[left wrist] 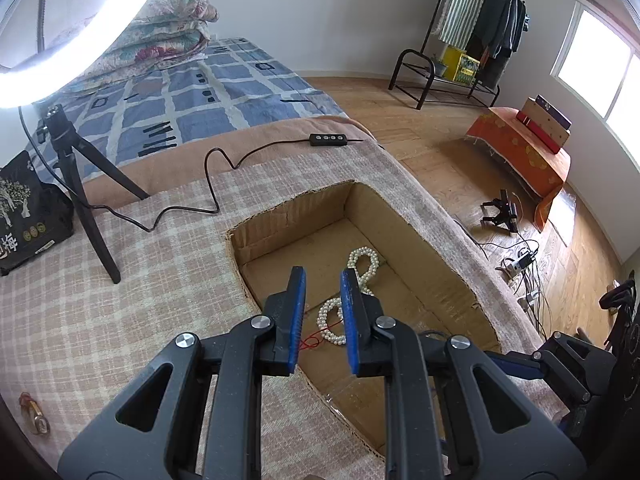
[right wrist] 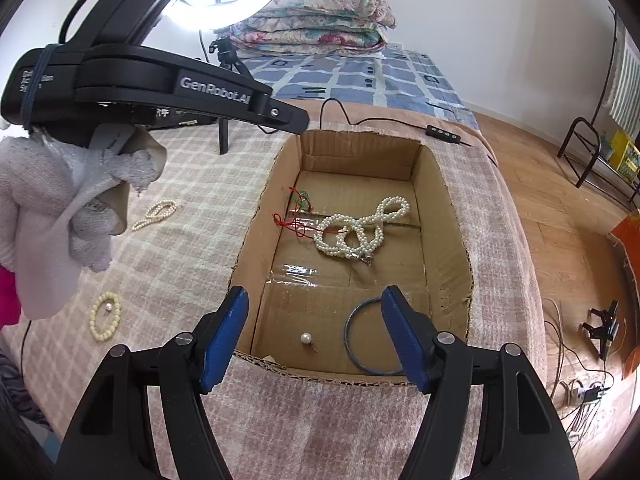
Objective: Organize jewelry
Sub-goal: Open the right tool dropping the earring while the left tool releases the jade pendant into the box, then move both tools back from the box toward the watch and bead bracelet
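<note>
An open cardboard box [right wrist: 448, 208] sits sunk into the plaid-covered surface. In it lie a white pearl necklace [right wrist: 360, 228], a red string piece [right wrist: 294, 222], a grey-blue bangle [right wrist: 354, 336] and a single pearl earring [right wrist: 306, 338]. The necklace also shows in the left wrist view [left wrist: 362, 268]. My left gripper [left wrist: 323, 276] is open and empty above the box's left edge. My right gripper [right wrist: 316, 300] is wide open and empty over the box's near edge. On the cloth left of the box lie a small pearl strand [right wrist: 156, 214] and a cream bead bracelet [right wrist: 105, 316].
A ring light on a black tripod [left wrist: 80, 184] stands on the cloth, its cable and remote [left wrist: 326, 139] trailing behind the box. A black pouch [left wrist: 24, 216] is at the left. A small red-gold item [left wrist: 36, 420] lies near the left edge. A bed and wooden floor lie beyond.
</note>
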